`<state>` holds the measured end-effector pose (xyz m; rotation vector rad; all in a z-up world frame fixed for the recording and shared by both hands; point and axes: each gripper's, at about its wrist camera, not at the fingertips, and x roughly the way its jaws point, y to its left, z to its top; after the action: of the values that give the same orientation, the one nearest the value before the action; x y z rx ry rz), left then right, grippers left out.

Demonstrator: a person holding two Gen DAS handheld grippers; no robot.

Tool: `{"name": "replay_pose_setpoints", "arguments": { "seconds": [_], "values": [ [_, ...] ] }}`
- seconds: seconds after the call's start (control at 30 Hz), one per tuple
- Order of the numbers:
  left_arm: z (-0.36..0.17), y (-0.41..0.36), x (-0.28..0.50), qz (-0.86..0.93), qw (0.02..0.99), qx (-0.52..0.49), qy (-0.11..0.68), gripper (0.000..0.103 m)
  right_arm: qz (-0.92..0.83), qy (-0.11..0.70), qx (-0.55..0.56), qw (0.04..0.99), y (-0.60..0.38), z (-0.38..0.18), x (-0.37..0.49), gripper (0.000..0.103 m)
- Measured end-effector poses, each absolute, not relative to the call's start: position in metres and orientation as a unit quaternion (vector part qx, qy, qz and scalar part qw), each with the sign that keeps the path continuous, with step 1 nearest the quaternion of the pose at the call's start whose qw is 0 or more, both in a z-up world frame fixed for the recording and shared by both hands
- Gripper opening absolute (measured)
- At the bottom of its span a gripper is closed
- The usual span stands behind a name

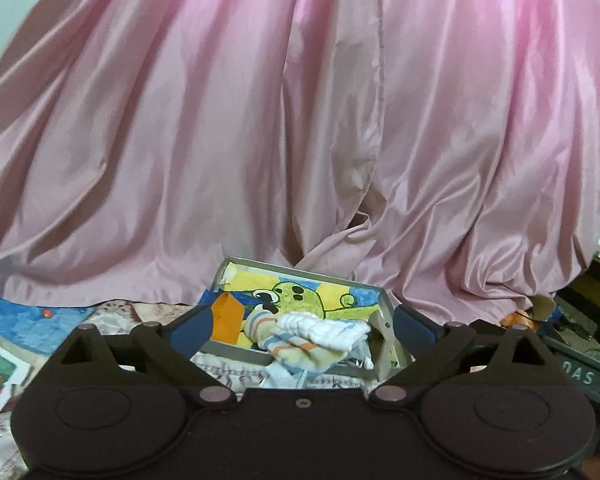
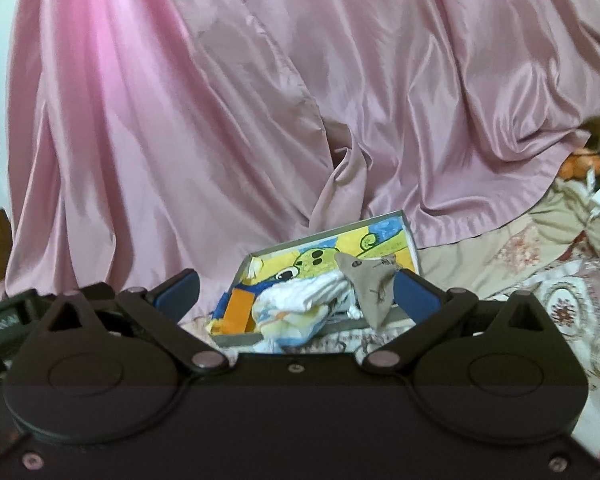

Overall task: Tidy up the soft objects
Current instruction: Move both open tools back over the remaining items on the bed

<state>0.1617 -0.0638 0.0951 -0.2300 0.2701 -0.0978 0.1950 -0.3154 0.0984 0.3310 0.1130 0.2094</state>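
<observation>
Resting in a shallow grey tray (image 1: 386, 300) lined with a yellow-and-blue cartoon print, the rolled white-and-striped soft cloths (image 1: 300, 334) lie bunched at its near edge, spilling slightly over the rim, with a beige fabric pouch (image 2: 370, 284) beside them. Both the left gripper (image 1: 302, 326) and the right gripper (image 2: 296, 290) stand released, jaws wide, gripping nothing. Judged placement: cloths are gathered in the tray for containment. A pink satin curtain (image 1: 260, 120) hangs behind.
</observation>
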Motion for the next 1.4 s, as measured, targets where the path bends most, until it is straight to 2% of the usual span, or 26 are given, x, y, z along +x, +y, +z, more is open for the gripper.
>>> {"name": "replay_pose_setpoints", "arguments": {
  "seconds": [0.4, 0.8, 1.03, 1.4],
  "values": [
    [0.083, -0.037, 0.069, -0.021, 0.988, -0.110, 0.111, 0.102, 0.079, 0.039, 0.097, 0.991, -0.272, 0.072, 0.083, 0.103],
    [0.057, -0.011, 0.016, 0.016, 0.977, -0.119, 0.174, 0.102, 0.065, 0.070, 0.070, 0.993, -0.235, 0.029, 0.026, 0.103],
    [0.045, 0.002, 0.005, 0.015, 0.977, -0.120, 0.173, 0.102, 0.049, 0.091, 0.068, 0.992, -0.217, 0.012, 0.018, 0.103],
    [0.028, 0.007, 0.010, 0.022, 0.970, -0.116, 0.215, 0.102, -0.003, 0.121, 0.074, 0.990, -0.208, -0.003, -0.005, 0.103]
  ]
}}
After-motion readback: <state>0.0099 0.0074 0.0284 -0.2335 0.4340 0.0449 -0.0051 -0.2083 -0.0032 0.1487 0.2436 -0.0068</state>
